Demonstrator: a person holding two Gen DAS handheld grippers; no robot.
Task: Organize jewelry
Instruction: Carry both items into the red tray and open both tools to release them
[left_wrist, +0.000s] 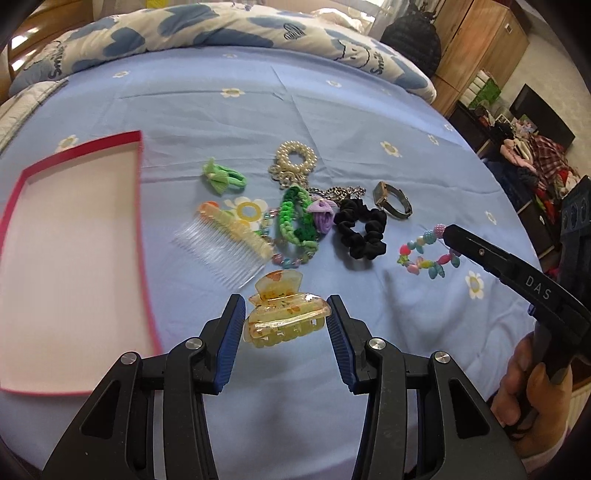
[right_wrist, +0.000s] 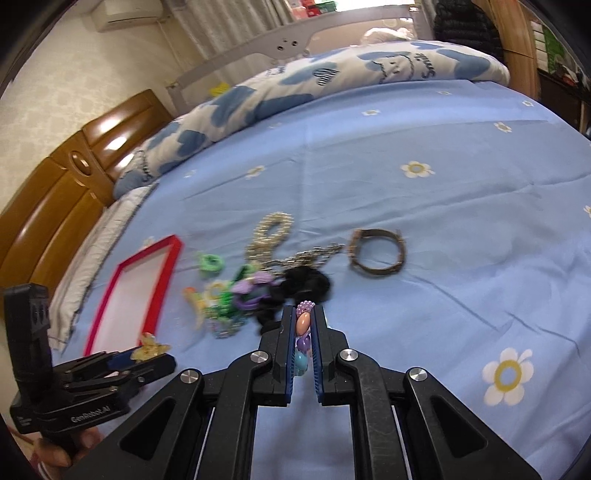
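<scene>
Grippers: our left gripper (left_wrist: 286, 314) brackets the yellow claw clip (left_wrist: 286, 317), pads apart at its sides; whether they press it we cannot tell; our right gripper (right_wrist: 304, 345) is clamped on the beaded bracelet (right_wrist: 303, 332)
Jewelry: the pile sits mid-bed on the blue sheet (left_wrist: 332, 110); the red-rimmed tray (left_wrist: 74, 236) lies at the left edge
Risk: we judge the glossy, curved clip could squirt out of a closing pinch; the elastic bracelet may roll or snag the black scrunchie (left_wrist: 360, 229) nearby
Materials: clear-toothed plastic comb (left_wrist: 221, 243), fluffy scrunchie, round pearl scrunchie (left_wrist: 293, 157), linked metal chain (left_wrist: 343, 192), stiff watch (left_wrist: 393, 201)
</scene>
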